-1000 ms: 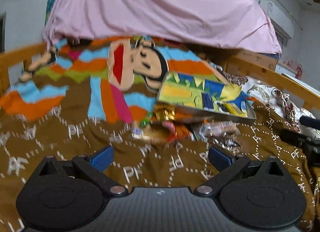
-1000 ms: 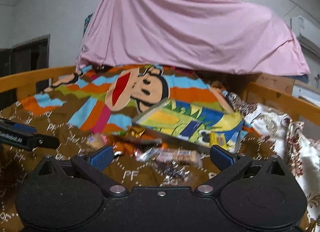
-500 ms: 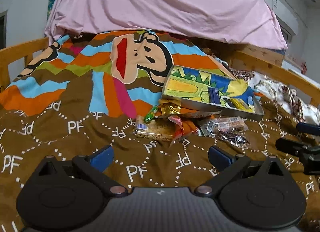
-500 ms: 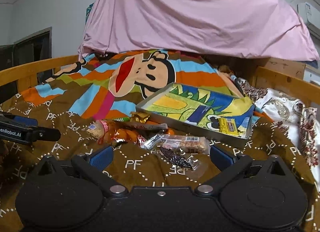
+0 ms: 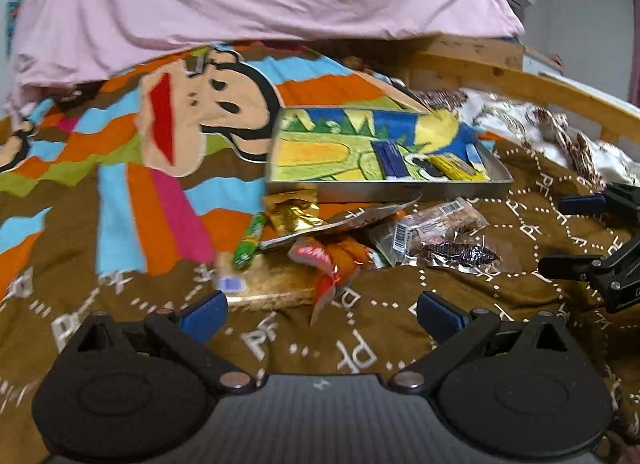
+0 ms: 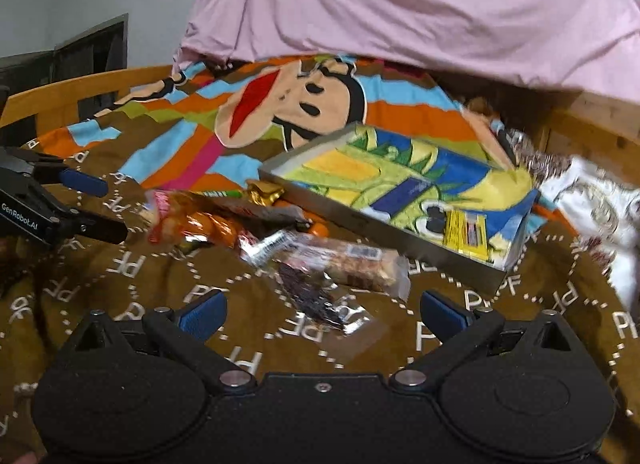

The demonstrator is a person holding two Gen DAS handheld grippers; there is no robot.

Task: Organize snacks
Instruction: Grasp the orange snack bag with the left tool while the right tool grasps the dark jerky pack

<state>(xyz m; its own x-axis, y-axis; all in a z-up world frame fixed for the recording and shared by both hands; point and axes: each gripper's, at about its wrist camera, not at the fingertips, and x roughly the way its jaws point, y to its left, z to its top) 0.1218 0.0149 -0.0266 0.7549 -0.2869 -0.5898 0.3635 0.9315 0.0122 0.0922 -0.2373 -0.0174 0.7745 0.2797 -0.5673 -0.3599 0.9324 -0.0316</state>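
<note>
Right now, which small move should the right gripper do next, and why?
Probably ease the right gripper forward and down onto the dark foil packet: its jaws are open and empty, the packet lies just ahead between them, and the tray sits close behind.

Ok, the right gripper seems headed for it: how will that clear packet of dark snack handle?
The clear packet looks thin and crinkly, so it will probably flop when lifted. Its glossy film may slip. It likely weighs little, and lying flat on the soft blanket, could be awkward to pinch.

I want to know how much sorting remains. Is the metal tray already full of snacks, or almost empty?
Almost empty. The metal tray holds only a yellow packet near one corner; its colourful bottom shows elsewhere. Other snacks lie outside on the blanket.
</note>
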